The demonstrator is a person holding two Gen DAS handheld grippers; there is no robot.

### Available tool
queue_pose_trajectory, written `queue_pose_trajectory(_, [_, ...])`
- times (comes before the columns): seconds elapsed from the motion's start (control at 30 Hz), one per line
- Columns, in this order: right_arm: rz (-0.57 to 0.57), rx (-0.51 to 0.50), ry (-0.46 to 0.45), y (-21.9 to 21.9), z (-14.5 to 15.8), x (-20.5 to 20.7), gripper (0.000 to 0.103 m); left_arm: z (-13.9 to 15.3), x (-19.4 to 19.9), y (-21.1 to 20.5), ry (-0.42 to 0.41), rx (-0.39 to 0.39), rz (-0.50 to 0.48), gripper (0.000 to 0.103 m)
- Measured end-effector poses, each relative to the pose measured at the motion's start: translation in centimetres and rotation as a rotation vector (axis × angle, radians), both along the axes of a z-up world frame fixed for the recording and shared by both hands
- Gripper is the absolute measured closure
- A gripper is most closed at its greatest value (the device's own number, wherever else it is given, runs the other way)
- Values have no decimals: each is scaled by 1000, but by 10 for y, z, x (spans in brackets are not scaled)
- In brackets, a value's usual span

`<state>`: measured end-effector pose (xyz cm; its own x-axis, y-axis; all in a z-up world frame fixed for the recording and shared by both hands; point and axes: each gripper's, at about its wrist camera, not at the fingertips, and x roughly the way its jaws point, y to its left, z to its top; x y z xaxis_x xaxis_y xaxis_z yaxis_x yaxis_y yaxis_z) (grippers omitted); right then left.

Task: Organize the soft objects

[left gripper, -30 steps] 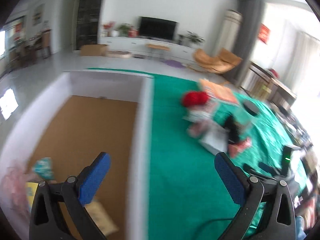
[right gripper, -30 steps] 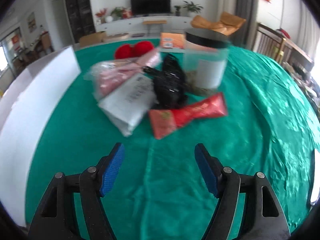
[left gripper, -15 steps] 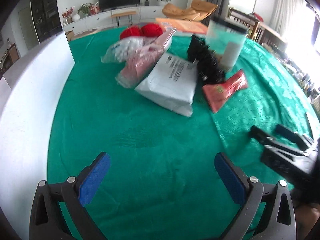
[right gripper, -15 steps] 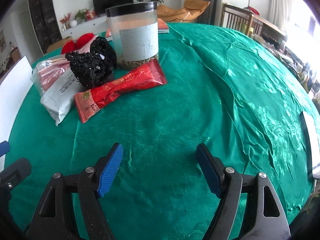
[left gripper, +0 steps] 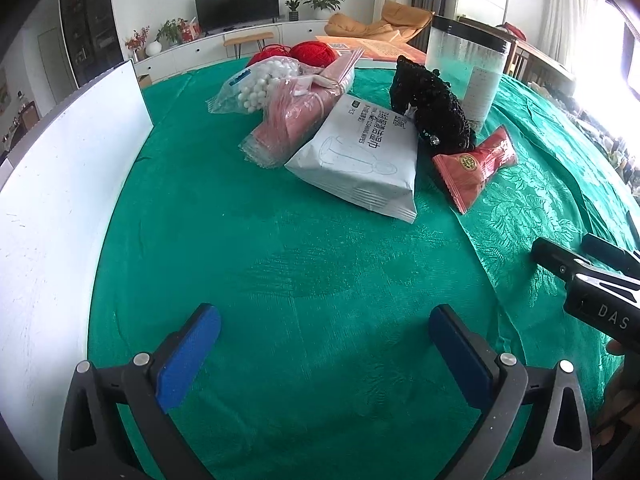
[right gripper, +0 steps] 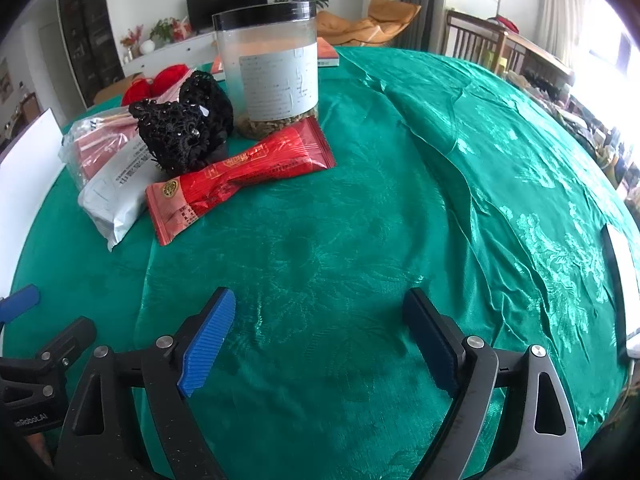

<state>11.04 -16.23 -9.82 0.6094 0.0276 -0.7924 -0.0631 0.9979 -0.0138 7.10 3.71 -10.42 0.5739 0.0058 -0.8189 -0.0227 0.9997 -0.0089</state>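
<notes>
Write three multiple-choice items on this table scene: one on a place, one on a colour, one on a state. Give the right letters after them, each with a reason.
1. Where does the black lace bundle lie?
A. beside the clear jar, against its left side
B. inside the jar
C. alone at the table's right edge

2. What colour is the long snack packet?
A. yellow
B. red
C. blue

3. How does the right gripper stand?
A. shut on the packet
B. shut on the jar's lid
C. open, nothing between its pads

Answers:
1 A: the right wrist view shows the bundle touching the jar's left side, partly on the white wipes pack.
2 B: the packet is red with gold print in both views.
3 C: only the green cloth shows between the blue pads; its jaws have just been opening.
</notes>
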Motion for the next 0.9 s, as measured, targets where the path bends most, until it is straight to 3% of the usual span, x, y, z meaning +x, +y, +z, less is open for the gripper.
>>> queue_pose_trajectory(0.27, [0,0,1,0,0,0,14,2,1,0,3,2,-2,0])
queue_pose_trajectory(0.43, [0,0,1,0,0,-1,14,5,11,2,74,6,2,0])
queue_pose_trajectory(0.63, [0,1,1,0,0,-1,14,3,11,14,18,5,36,0])
queue_pose_trajectory(0.9, [1,1,3,2,1,-1,12,2,12,14,10,3,49,0])
